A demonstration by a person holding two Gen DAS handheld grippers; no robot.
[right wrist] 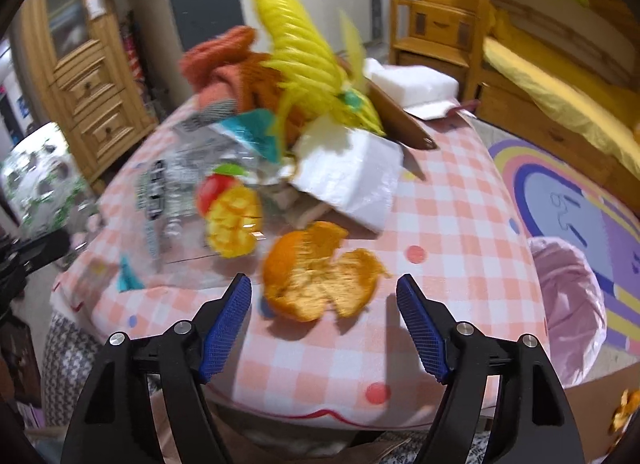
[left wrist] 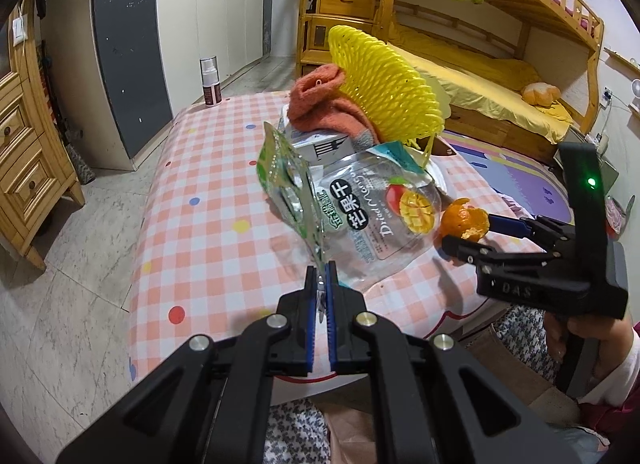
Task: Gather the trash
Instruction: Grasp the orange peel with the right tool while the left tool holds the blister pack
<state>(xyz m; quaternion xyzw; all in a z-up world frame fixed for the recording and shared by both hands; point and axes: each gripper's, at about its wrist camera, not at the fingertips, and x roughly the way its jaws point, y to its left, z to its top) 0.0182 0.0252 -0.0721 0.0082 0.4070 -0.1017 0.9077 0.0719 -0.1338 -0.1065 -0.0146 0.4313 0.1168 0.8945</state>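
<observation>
In the left wrist view my left gripper [left wrist: 320,284] is shut on the bottom corner of a green-and-clear plastic wrapper [left wrist: 286,180], which stands up over the checked tablecloth [left wrist: 208,232]. A clear dried-mango bag [left wrist: 376,216] lies just behind it. Orange peel [right wrist: 304,268] rests on the cloth near the table's front edge. My right gripper [right wrist: 323,280] is open around the peel, with both blue pads clear of it. The left wrist view shows the same peel [left wrist: 466,222] between the right gripper's [left wrist: 476,234] spread fingers.
A heap sits mid-table: yellow foam net [left wrist: 384,88], orange knitted cloth [left wrist: 324,104], white foam pieces [right wrist: 360,172] and a brown card [right wrist: 400,124]. A pink-lined bin [right wrist: 568,304] stands on the floor at the table's right. A spray bottle [left wrist: 211,82] is at the far corner.
</observation>
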